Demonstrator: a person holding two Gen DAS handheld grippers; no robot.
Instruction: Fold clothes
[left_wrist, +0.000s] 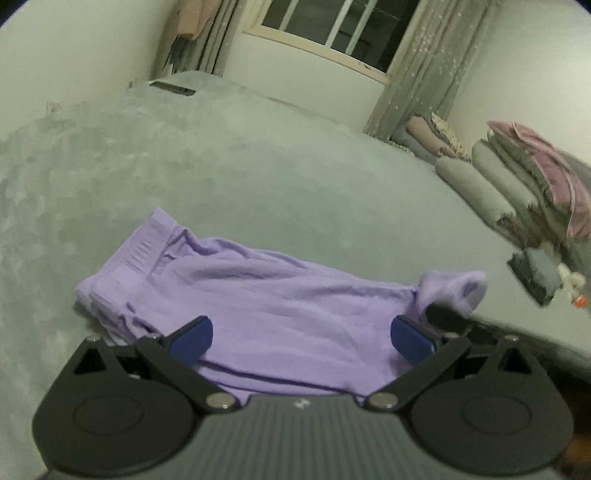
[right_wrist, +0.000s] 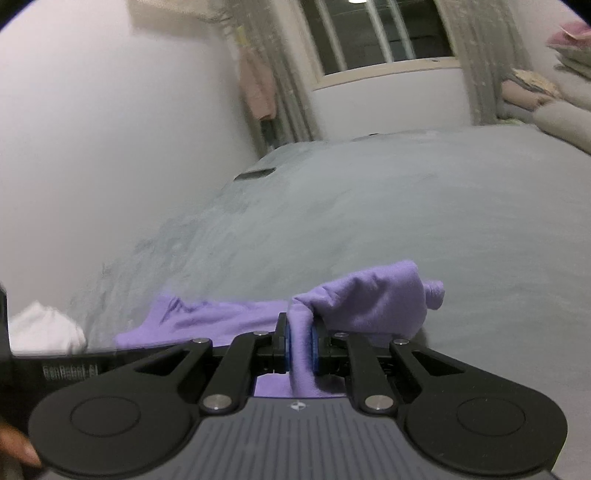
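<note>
**Lilac garment on the grey bed, right claw clamped on a fold**

Little writing can be read. In the right wrist view a black bar (right_wrist: 70, 365) at the lower left carries pale embossed lettering, too blurred to make out; it may begin "Gen". A small white emblem sits on the ribbed grey body of each tool, with no words beside it.

The soft lilac knitted garment (left_wrist: 258, 306) lies flat and creased on the grey plush bed cover (left_wrist: 258, 166), near the bed's near edge, its ribbed waistband toward the left. The left claw (left_wrist: 301, 338) stands wide open just above the cloth, its blue pads (left_wrist: 192, 341) apart and pressing on nothing. At the garment's right end a bunched corner is lifted off the bed; a dark fingertip reaches into it there.

The right claw (right_wrist: 300, 349) is closed on a thick fold of the same lilac garment (right_wrist: 369, 299), the cloth squeezed between its blue pads, with a puffed bundle rising just beyond the fingers.

Around: a stack of folded grey and pink bedding (left_wrist: 528, 177) along the bed's right edge, rolled pillows (left_wrist: 428, 136) behind it toward the far right corner, and a small dark flat object (left_wrist: 171, 86) at the far left corner. A white bundle of cloth (right_wrist: 44, 328) lies at the left of the right wrist view. A barred window (left_wrist: 332, 33) with pale speckled curtains (left_wrist: 417, 74) stands beyond the bed.
</note>
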